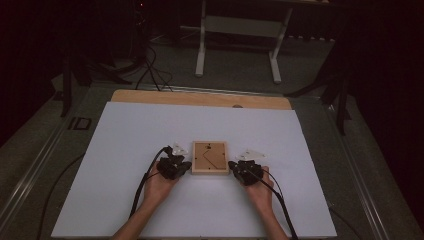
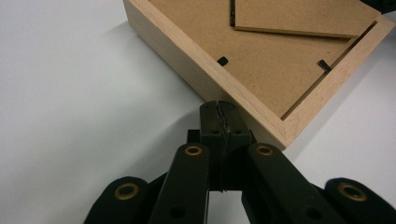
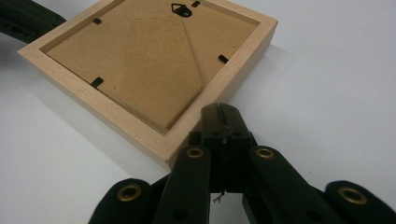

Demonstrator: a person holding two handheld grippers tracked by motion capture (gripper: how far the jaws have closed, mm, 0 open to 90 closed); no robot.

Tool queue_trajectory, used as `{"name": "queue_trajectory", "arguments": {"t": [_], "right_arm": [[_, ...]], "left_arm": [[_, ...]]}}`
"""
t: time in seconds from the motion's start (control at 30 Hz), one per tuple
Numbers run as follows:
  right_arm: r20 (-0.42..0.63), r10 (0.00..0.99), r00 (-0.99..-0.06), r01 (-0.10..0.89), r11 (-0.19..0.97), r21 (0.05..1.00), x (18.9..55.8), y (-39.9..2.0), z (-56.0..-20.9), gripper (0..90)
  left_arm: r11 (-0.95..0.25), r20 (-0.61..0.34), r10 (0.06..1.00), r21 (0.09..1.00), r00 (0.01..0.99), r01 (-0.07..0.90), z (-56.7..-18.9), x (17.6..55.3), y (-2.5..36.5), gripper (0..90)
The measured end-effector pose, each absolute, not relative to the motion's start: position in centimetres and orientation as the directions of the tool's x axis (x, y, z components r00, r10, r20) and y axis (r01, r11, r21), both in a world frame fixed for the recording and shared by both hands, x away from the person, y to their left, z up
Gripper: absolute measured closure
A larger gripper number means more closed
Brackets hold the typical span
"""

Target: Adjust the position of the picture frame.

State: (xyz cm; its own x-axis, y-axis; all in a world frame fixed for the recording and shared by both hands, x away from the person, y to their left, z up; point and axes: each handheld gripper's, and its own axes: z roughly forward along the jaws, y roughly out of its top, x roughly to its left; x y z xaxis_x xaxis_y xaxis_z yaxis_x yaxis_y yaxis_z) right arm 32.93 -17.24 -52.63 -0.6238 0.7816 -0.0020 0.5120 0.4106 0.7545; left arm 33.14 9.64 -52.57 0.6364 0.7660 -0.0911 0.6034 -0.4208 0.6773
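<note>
A small wooden picture frame point(image 1: 210, 157) lies face down on the white sheet point(image 1: 125, 200), its brown backing board and fold-out stand facing up. My left gripper point(image 1: 188, 165) is shut with nothing between its jaws, its tip against the frame's left side near the front corner. In the left gripper view the closed tip point(image 2: 219, 108) meets the frame's pale wood wall point(image 2: 187, 60). My right gripper point(image 1: 231, 165) is shut and empty too, its tip at the frame's right side. The right gripper view has the tip point(image 3: 223, 112) touching the frame edge point(image 3: 219, 88).
The white sheet covers a wooden tabletop point(image 1: 200, 98) whose far strip stays bare. Black cables point(image 1: 140, 190) trail from both grippers toward the front edge. Beyond the table stand a white desk frame point(image 1: 240, 30) and dark stands on a grey floor.
</note>
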Motion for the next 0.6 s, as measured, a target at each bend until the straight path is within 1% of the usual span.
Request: {"name": "queue_trajectory", "arguments": {"t": [0.4,0.43,0.53,0.6], "right_arm": [[-0.011,0.749,-0.663,0.489,0.444,0.751,31.6,-16.1,-52.6,90.0],[-0.021,0.728,-0.685,0.467,0.461,0.754,30.9,-15.4,-52.4,89.9],[-0.029,0.709,-0.705,0.448,0.476,0.756,30.4,-14.9,-52.3,89.9],[-0.053,0.678,-0.733,0.412,0.505,0.759,30.0,-14.4,-52.2,89.9]], "left_arm": [[-0.396,-0.106,0.786,0.671,0.609,0.627,-52.5,33.7,11.3,89.6],[-0.382,-0.112,0.793,0.674,0.599,0.632,-52.6,33.9,11.7,89.6],[-0.354,-0.13,0.803,0.681,0.582,0.641,-52.7,34.2,12.1,89.6],[-0.331,-0.143,0.813,0.683,0.564,0.651,-52.8,34.5,12.8,89.5]]}}
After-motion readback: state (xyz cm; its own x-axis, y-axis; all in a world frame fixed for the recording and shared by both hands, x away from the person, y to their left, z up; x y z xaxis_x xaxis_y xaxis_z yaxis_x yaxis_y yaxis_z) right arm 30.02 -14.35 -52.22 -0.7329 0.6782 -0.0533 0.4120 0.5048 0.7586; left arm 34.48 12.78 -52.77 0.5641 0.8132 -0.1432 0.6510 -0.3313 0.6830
